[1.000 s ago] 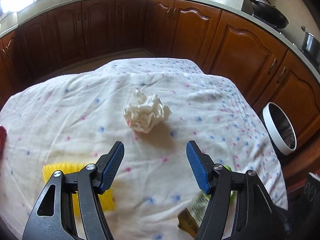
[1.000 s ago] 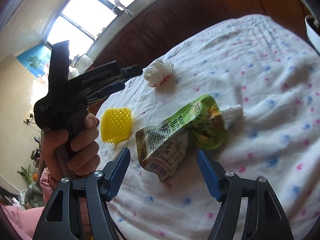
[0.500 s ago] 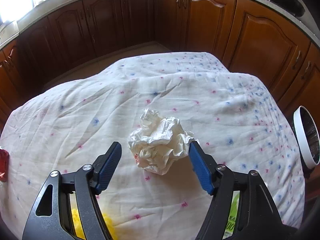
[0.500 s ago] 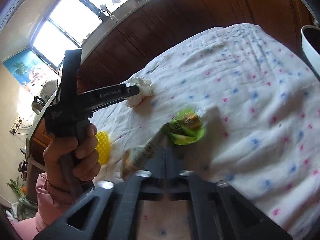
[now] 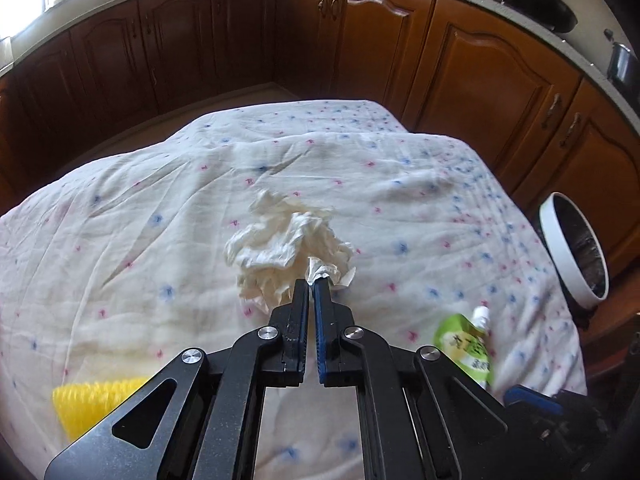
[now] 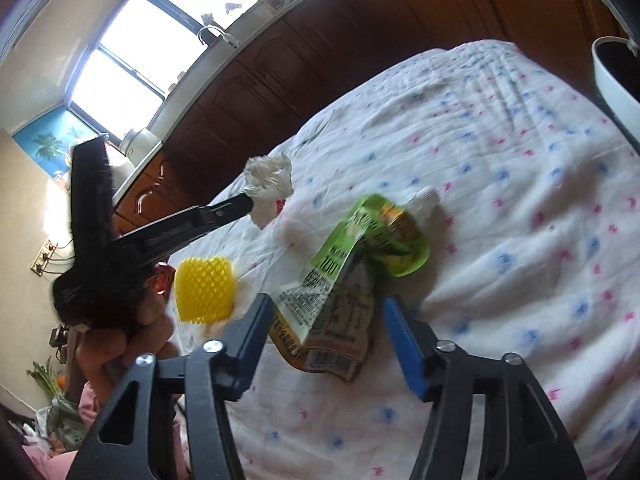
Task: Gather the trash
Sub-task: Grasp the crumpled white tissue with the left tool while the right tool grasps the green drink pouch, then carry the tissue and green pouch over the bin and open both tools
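A crumpled white tissue point(image 5: 280, 240) lies on the dotted tablecloth point(image 5: 160, 200). My left gripper point(image 5: 313, 285) is shut on its near edge; the right wrist view shows the same grip on the tissue point(image 6: 269, 182) from the side, with the left gripper point(image 6: 244, 204) held by a hand point(image 6: 120, 344). A flattened green juice pouch point(image 6: 352, 276) with a white cap lies just ahead of my right gripper point(image 6: 325, 308). Its jaws are opening, and the pouch's lower end sits between the blue pads point(image 6: 400, 336) without being pressed. The pouch point(image 5: 466, 344) also shows at the left view's lower right.
A yellow spiky piece point(image 6: 204, 292) lies left of the pouch, with something red point(image 6: 162, 276) beside it. A white-rimmed bin point(image 5: 576, 248) stands off the table's right edge. Dark wooden cabinets point(image 5: 480, 92) ring the table.
My left gripper moved forward onto the tissue and closed on it. My right gripper was shut half a second ago and stands open again around the pouch's end.
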`<state>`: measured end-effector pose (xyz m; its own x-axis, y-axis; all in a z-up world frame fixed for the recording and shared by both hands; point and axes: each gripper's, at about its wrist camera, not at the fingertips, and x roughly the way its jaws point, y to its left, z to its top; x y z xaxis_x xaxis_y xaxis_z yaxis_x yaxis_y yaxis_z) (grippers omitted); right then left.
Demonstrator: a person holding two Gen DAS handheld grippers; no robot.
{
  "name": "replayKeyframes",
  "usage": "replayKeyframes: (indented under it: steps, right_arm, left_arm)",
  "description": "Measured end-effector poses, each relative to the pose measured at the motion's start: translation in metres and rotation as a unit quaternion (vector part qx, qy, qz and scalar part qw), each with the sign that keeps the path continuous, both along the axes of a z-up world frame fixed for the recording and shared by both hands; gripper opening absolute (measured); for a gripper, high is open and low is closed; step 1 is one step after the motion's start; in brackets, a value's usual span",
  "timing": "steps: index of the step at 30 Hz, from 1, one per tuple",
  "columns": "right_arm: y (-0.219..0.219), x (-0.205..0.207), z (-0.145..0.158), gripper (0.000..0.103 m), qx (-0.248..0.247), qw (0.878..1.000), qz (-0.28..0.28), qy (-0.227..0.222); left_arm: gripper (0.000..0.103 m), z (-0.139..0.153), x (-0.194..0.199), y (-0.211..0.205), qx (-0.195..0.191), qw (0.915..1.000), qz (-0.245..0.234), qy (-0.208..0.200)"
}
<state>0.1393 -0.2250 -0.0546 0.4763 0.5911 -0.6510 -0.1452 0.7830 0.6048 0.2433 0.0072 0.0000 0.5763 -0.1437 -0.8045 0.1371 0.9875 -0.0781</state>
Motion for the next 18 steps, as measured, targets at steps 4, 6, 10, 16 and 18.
replayKeyframes:
  steps: [4, 6, 10, 16, 18]
  right_arm:
    - [0.004, 0.018, -0.016, 0.067, -0.010, 0.999, -0.022, 0.023]
    - [0.002, 0.025, -0.018, 0.064, -0.007, 0.999, -0.027, 0.020]
    - [0.007, 0.035, -0.018, 0.027, -0.011, 1.000, -0.009, 0.022]
    - [-0.007, 0.015, -0.004, 0.023, -0.017, 1.000, -0.006, -0.017]
    - [-0.024, 0.006, 0.006, 0.023, -0.027, 0.999, -0.018, -0.033]
  left_arm:
    - [0.003, 0.012, -0.027, 0.008, -0.026, 0.9996, 0.000, -0.009]
    - [0.003, 0.017, -0.038, 0.013, -0.035, 0.9993, 0.000, -0.013]
    - [0.003, 0.025, -0.058, 0.027, -0.051, 0.9985, 0.008, -0.019]
    - [0.003, 0.021, -0.068, 0.029, -0.063, 0.9979, 0.009, -0.012]
    - [0.003, 0.019, -0.071, 0.025, -0.067, 0.9977, 0.004, -0.009]
